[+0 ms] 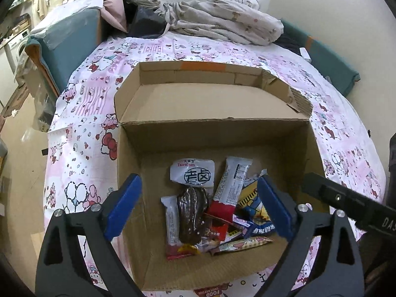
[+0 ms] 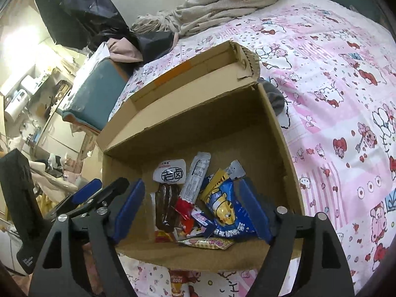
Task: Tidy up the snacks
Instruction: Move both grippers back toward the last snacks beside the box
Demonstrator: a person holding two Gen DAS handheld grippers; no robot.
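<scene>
Here the snacks (image 1: 215, 205) lie heaped in the near half of the open cardboard box (image 1: 153, 133), which sits on the bed's pink cartoon sheet (image 1: 84, 113), its lid folded back so both tools can reach in. The left claw (image 1: 198, 205) and right claw (image 2: 191, 210) hover above the pile, each with its blue pads spread wide and nothing between them, apparently poised to choose a packet. A blue tiger-print bag (image 2: 227, 210) lies topmost on the right.
</scene>
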